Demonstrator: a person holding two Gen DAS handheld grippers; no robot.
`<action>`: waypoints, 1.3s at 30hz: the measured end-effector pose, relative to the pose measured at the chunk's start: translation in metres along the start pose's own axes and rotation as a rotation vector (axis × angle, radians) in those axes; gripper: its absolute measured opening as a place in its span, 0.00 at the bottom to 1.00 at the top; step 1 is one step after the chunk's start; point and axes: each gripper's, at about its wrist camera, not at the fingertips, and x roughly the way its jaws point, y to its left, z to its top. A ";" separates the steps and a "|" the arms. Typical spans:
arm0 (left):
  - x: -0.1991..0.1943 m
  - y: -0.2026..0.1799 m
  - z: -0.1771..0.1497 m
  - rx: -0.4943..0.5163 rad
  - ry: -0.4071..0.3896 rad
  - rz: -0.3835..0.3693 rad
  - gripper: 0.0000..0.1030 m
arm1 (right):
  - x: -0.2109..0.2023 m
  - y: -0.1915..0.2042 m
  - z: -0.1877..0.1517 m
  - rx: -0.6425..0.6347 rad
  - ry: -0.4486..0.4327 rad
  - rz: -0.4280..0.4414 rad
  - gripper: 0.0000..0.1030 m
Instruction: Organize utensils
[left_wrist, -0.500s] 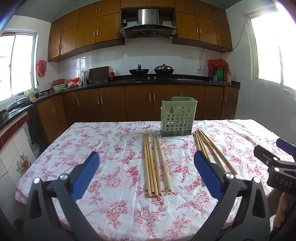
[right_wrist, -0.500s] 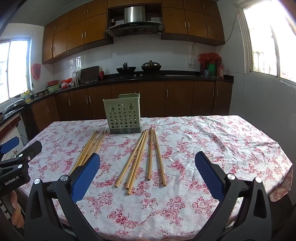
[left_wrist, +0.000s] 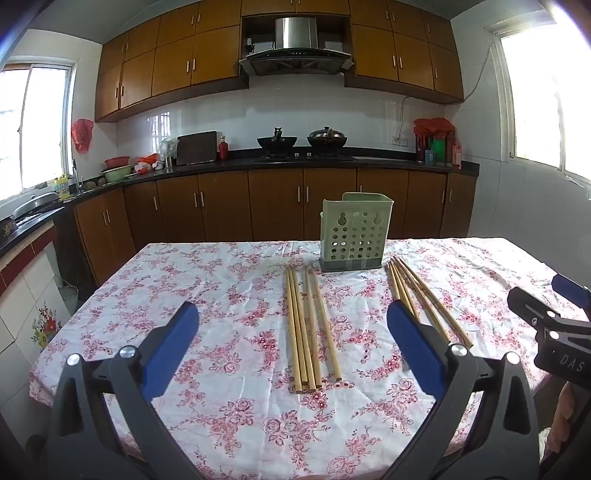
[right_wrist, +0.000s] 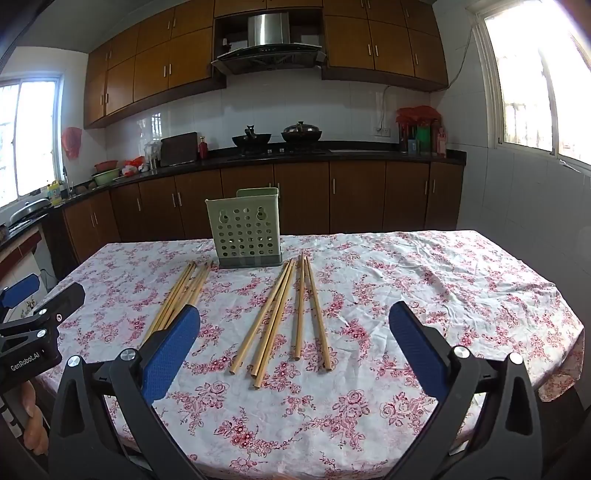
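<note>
A pale green perforated utensil holder (left_wrist: 354, 232) stands upright at the far middle of the floral-clothed table (left_wrist: 221, 280); it also shows in the right wrist view (right_wrist: 245, 232). Two bunches of wooden chopsticks lie flat in front of it: the left bunch (left_wrist: 308, 325), (right_wrist: 181, 295) and the right bunch (left_wrist: 424, 299), (right_wrist: 288, 317). My left gripper (left_wrist: 293, 354) is open and empty, above the near table edge, in line with the left bunch. My right gripper (right_wrist: 293, 350) is open and empty, in line with the right bunch. Each gripper shows at the edge of the other's view.
Beyond the table run brown kitchen cabinets and a dark counter (left_wrist: 295, 158) with two woks, a cutting board and bottles. The cloth (right_wrist: 535, 295) hangs over the table's right edge. Windows are on both side walls.
</note>
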 end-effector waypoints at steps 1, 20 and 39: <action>0.000 0.000 0.000 0.000 0.000 0.000 0.96 | 0.000 0.000 0.000 0.000 -0.001 0.001 0.98; 0.000 -0.003 -0.002 -0.001 0.001 0.000 0.96 | -0.001 -0.001 0.001 0.001 -0.002 0.001 0.98; 0.000 -0.005 0.000 -0.001 0.004 0.000 0.96 | -0.001 -0.001 0.001 0.001 -0.002 0.001 0.98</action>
